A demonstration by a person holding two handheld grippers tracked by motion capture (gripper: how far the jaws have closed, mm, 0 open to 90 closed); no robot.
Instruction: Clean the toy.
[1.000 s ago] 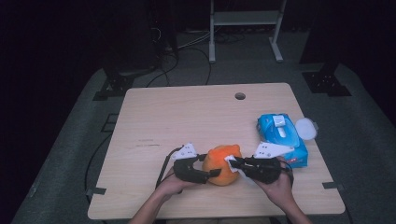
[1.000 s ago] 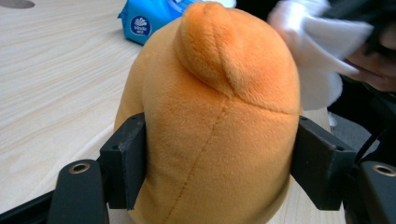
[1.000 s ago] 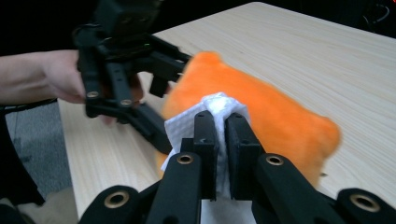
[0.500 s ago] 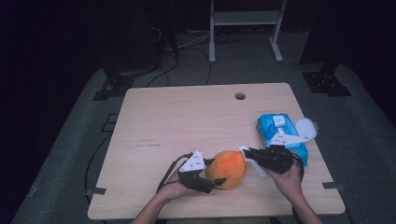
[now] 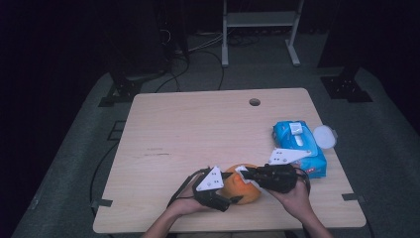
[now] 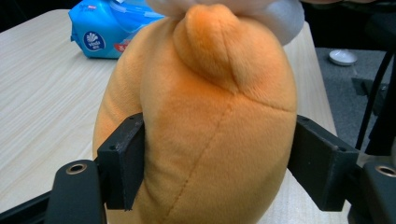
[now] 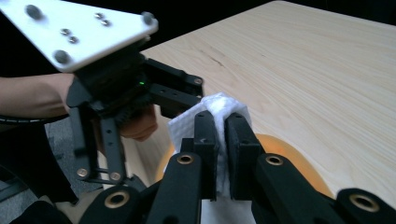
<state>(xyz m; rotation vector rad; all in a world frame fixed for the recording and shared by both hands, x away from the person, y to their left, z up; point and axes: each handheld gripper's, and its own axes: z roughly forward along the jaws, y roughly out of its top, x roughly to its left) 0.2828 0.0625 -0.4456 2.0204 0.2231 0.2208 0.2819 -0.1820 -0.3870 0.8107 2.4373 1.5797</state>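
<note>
An orange plush toy [image 5: 242, 187] sits near the table's front edge, between both grippers. My left gripper [image 5: 230, 199] is shut on the orange plush toy [image 6: 205, 126], its jaws pressing both sides. My right gripper [image 5: 245, 173] is shut on a folded white wipe [image 7: 219, 114] and holds it against the top of the orange plush toy [image 7: 285, 154]. The white wipe [image 6: 233, 7] shows at the toy's top in the left gripper view. In the right gripper view the left gripper [image 7: 198, 91] stands just behind the wipe.
A blue pack of wet wipes [image 5: 299, 146] lies at the table's right side, with a white round lid [image 5: 324, 136] beside it. The table [image 5: 198, 134] has a small cable hole [image 5: 254, 102] near its far edge. Cables and stand legs lie on the floor beyond.
The right gripper came back from the blue pack to the toy, now with a white wipe in its jaws. The left gripper and toy shifted slightly right and turned.
</note>
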